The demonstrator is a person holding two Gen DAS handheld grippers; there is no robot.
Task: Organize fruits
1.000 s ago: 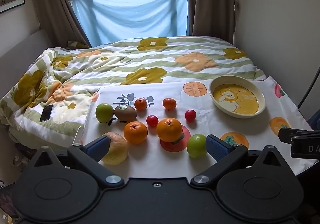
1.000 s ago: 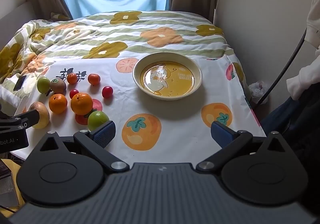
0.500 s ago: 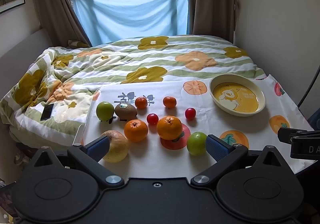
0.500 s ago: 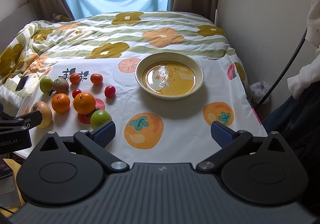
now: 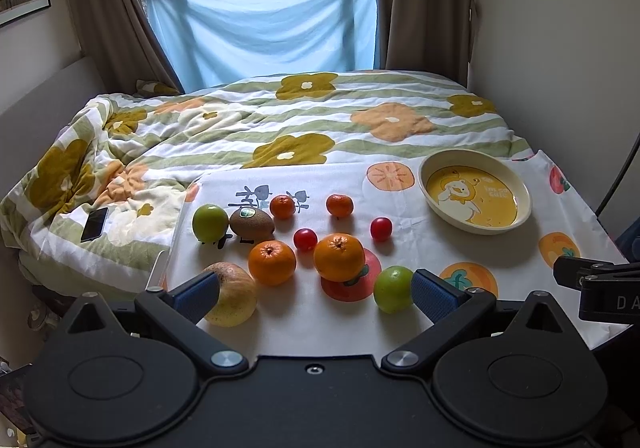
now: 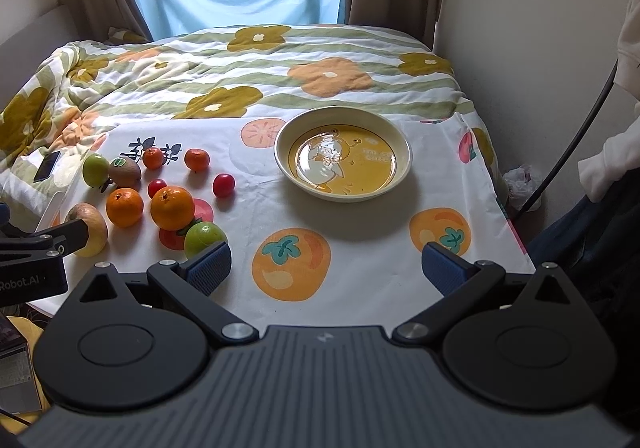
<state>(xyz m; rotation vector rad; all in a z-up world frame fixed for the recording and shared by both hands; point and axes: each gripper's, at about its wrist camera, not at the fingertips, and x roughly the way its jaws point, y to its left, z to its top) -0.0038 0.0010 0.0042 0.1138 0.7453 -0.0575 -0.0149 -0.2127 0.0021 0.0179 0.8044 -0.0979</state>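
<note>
A white cloth (image 6: 360, 248) printed with orange persimmons covers the near part of the bed, over a quilted floral duvet (image 5: 280, 119). A glossy, shallow round bowl (image 6: 402, 167) with a cream rim and a yellow duck-print centre sits on the cloth to the right, nothing inside it.

The fruits lie grouped on the cloth's left part, well apart from the bowl:
- two smooth green apples (image 5: 393, 288), (image 5: 210, 222)
- a fuzzy brown kiwi (image 5: 251, 225) bearing a sticker
- two dimpled large oranges (image 5: 339, 256), (image 5: 272, 262)
- two small tangerines (image 5: 282, 206), (image 5: 339, 205)
- two shiny red cherry tomatoes (image 5: 305, 239), (image 5: 381, 228)
- a yellowish apple (image 5: 236, 298), nearest the left edge.

The left hand-held gripper (image 5: 316, 290) is level above the near edge of the cloth, jaws spread wide, blue ribbed pads (image 5: 434, 294) bare and gripping nothing; the yellowish apple and the nearer green apple appear just beside its fingertips. The right hand-held gripper (image 6: 326, 268) is likewise spread wide and carries nothing, above a persimmon print, pointing toward the bowl.

A dark phone (image 5: 95, 224) lies on the duvet at left.
</note>
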